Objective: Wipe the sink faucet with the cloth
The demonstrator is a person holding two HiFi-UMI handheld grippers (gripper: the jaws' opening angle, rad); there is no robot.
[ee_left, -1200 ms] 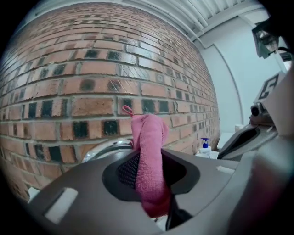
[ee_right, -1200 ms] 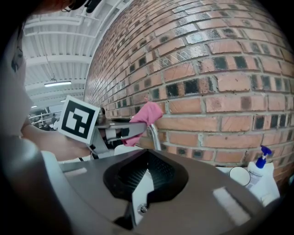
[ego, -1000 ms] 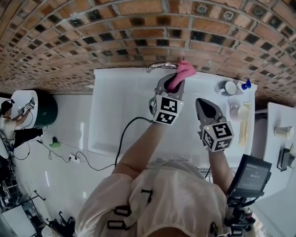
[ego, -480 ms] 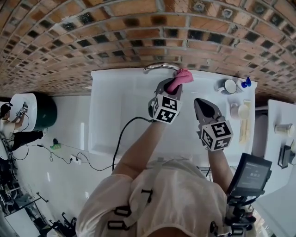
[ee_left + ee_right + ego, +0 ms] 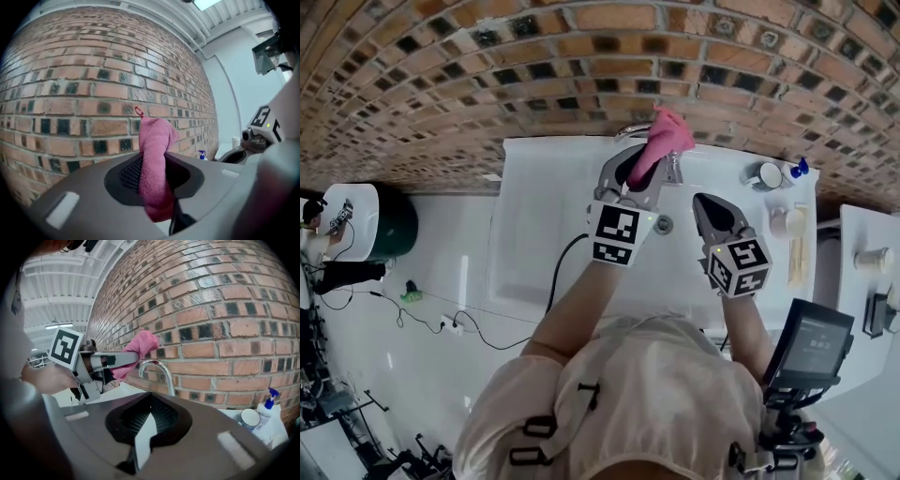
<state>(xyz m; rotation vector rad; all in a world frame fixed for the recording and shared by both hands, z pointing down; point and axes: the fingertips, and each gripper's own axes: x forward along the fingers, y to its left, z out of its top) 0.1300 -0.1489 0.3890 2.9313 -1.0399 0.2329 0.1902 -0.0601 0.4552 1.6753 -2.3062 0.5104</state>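
Up at 12 o'clock of the white sink [image 5: 539,225], pink cloth [image 5: 664,138]: rolled into a narrow bunch, clamped between the jaws of the left gripper [image 5: 643,157], loose end poking out past the tips. Fills the middle of the left gripper view, squeezed from both sides by the dark ribbed pads, with a small red loop [image 5: 138,111] at its top edge. Held level with the top of the chrome faucet [image 5: 153,362], right at the arc of the curved spout; touching or only just beside it, hard to say from either view. Faucet base planted on the sink's back ledge, spout curving over toward 9 o'clock in the head view, round drain [image 5: 663,224] below it toward 6 o'clock.

Right gripper [image 5: 715,208] at 3 o'clock of the left one, well apart from the cloth, hovering over the basin and aimed at the faucet. Jaws slightly apart, nothing between them, only a sliver of white sink showing through the gap.

Farther out at 2 o'clock on the ledge, a white cup [image 5: 766,176] and a blue-topped pump bottle [image 5: 800,170] side by side. Brick wall [image 5: 487,75] running behind everything across 12 o'clock. Black cable [image 5: 555,272] trailing from the left gripper down toward 7 o'clock across the sink front. Dark green drum [image 5: 394,220] off at 9 o'clock on the white floor.
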